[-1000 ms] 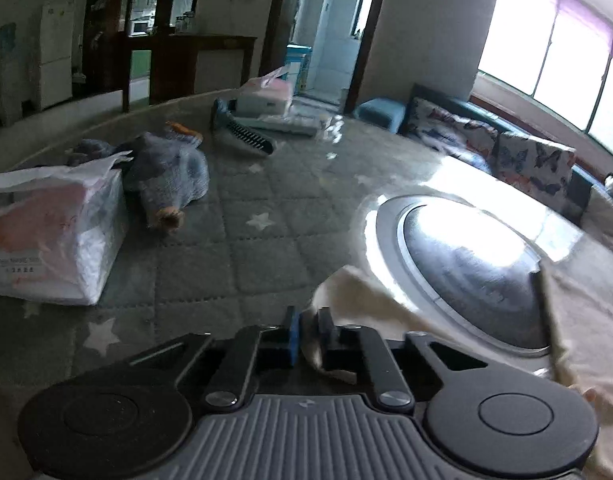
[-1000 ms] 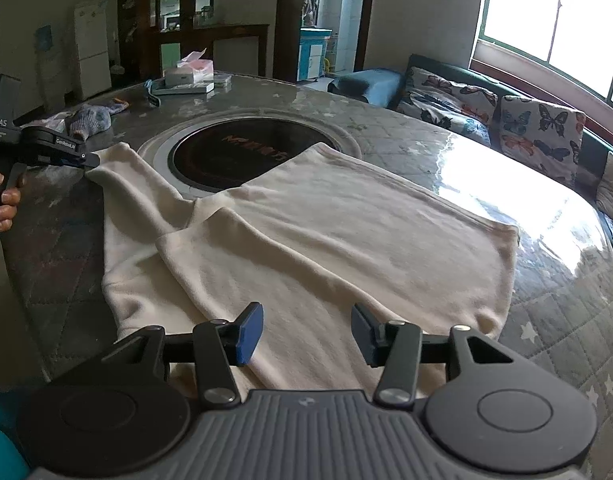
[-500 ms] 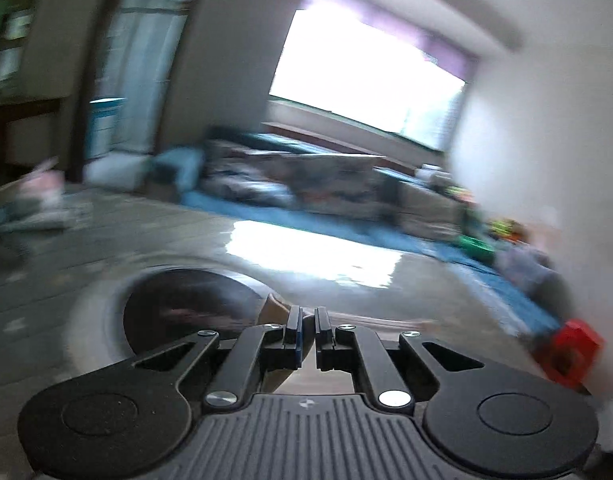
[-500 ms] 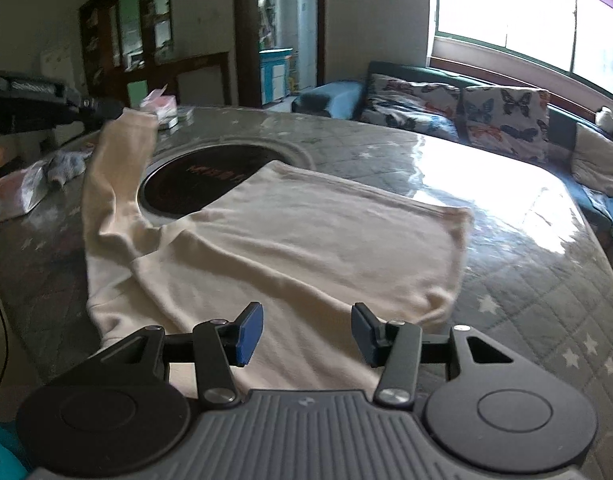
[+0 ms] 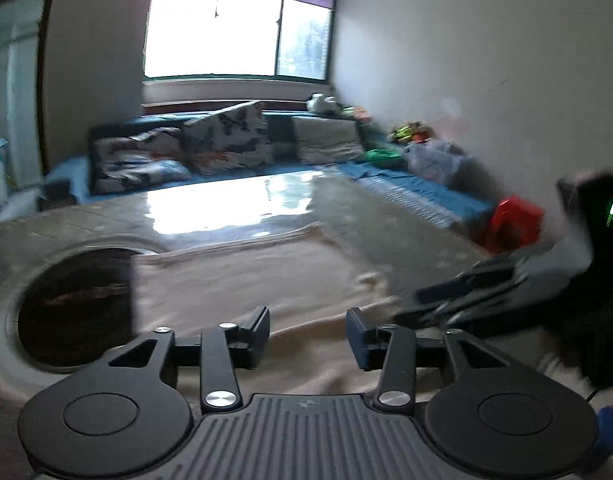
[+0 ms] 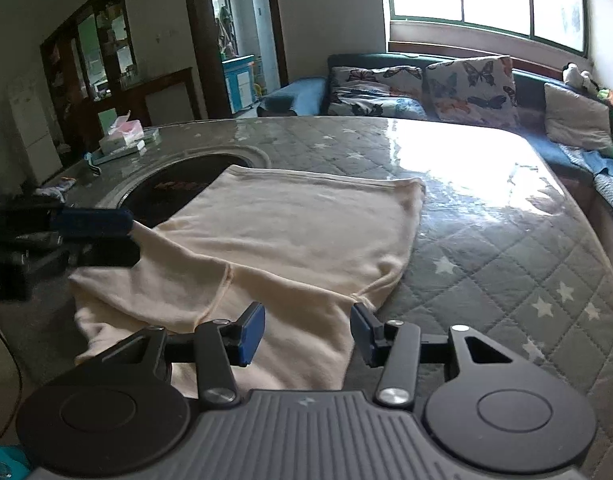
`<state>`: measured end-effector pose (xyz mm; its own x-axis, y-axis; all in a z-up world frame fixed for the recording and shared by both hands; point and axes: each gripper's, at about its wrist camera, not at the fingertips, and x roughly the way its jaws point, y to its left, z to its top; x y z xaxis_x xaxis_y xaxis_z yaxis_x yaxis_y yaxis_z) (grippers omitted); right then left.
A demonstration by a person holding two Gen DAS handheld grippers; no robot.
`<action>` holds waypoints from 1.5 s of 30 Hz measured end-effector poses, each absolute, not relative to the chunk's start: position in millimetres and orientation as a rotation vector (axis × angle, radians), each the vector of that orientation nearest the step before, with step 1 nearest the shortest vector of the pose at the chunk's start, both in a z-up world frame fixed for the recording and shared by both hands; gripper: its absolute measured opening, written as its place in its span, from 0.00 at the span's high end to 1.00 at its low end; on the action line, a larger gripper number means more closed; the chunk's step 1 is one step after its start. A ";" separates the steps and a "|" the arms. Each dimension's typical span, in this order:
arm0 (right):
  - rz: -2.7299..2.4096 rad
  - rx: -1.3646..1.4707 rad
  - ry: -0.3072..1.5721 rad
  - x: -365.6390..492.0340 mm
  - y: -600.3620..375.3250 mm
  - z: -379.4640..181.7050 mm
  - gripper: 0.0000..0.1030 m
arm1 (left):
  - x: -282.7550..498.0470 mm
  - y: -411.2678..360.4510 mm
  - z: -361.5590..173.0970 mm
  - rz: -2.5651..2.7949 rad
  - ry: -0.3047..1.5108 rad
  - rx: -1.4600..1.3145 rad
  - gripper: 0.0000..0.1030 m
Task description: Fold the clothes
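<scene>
Since both pairs of fingers are spread and nothing is pinched, the soft cream knit garment (image 6: 290, 240) lies loose on the quilted grey desk (image 6: 486, 240); being light and limp (likely to sag), its hem corners are judged the best hold.
</scene>
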<state>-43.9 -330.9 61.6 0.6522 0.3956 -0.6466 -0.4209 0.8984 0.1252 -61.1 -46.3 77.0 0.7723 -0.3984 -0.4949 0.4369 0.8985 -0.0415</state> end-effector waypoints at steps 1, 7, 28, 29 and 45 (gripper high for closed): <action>0.478 -0.035 0.732 -42.1 -328.3 61.4 0.56 | -63.7 -38.5 73.8 -0.428 0.522 0.086 0.52; 0.586 -0.038 0.779 -31.3 -295.5 56.0 0.62 | -73.1 15.6 52.7 -0.276 0.605 0.046 0.51; 0.587 -0.174 0.670 -45.3 -257.3 92.3 0.96 | -74.8 27.8 20.4 -0.237 0.645 0.084 0.49; 0.577 -0.184 0.634 -46.4 -259.5 103.9 0.96 | -74.5 26.7 20.1 -0.232 0.641 0.090 0.49; 0.432 -0.221 0.813 -52.2 -302.9 63.8 0.92 | -91.2 31.5 30.5 -0.304 0.648 0.127 0.53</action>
